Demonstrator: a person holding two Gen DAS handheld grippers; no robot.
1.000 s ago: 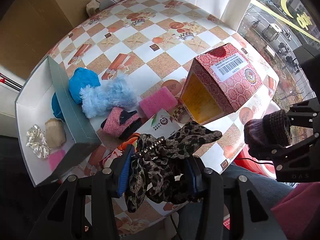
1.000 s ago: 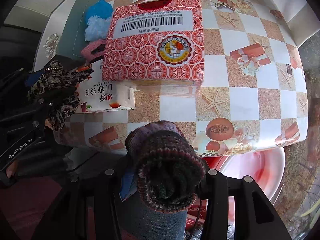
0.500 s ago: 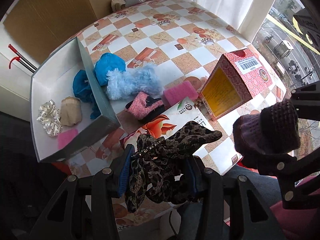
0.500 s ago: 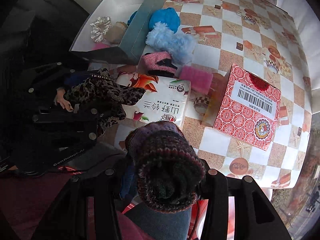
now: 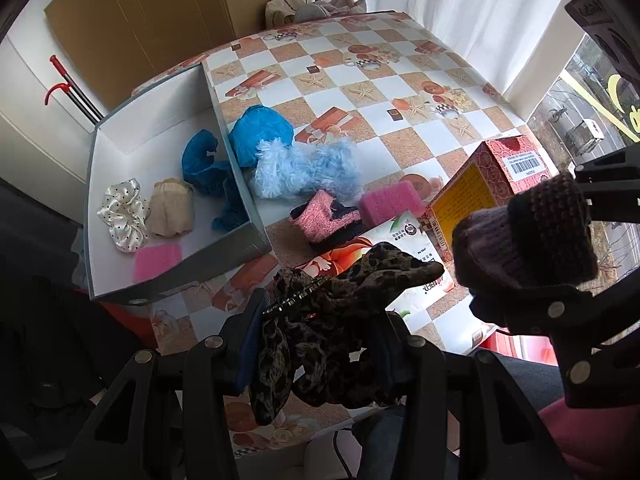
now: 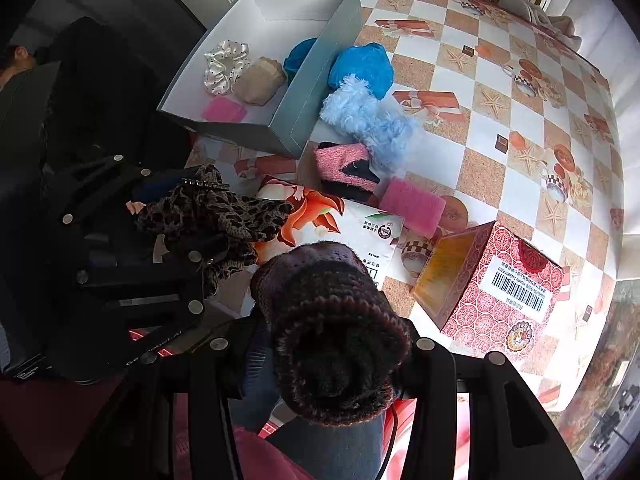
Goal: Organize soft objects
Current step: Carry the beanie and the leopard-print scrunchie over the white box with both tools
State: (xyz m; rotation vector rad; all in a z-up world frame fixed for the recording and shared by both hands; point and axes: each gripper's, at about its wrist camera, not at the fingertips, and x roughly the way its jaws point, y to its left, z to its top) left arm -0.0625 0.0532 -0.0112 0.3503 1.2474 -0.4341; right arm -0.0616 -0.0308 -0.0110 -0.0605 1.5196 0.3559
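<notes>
The left gripper (image 5: 316, 344) is clamped on a leopard-print scrunchie (image 5: 332, 320), held off the near edge of the table (image 5: 400, 92) beside the open gray box (image 5: 240, 188). The right gripper (image 6: 332, 356) is closed around a dark knitted sock roll (image 6: 336, 332), also in the air past the table's near edge, close beside the left one.

The gray box sits at the table's near left corner, overhanging the edge. Inside it lie a white dotted scrunchie (image 5: 122, 216), a beige fabric roll (image 5: 170, 212), a pink sponge (image 5: 156, 260) against the near wall and a blue cloth (image 5: 208, 172) against the right wall; the far half of the box floor is bare.

Just outside the box's right wall lie a blue bundle (image 5: 260, 134), a pale blue fluffy sock (image 5: 308, 172), a pink-and-black sock (image 5: 326, 224) and a second pink sponge (image 5: 390, 208), crowded together. A tissue pack (image 6: 340, 224) lies at the near edge, touching a red patterned carton (image 6: 500, 292) near the right edge. The far half of the table is open checkered cloth.
</notes>
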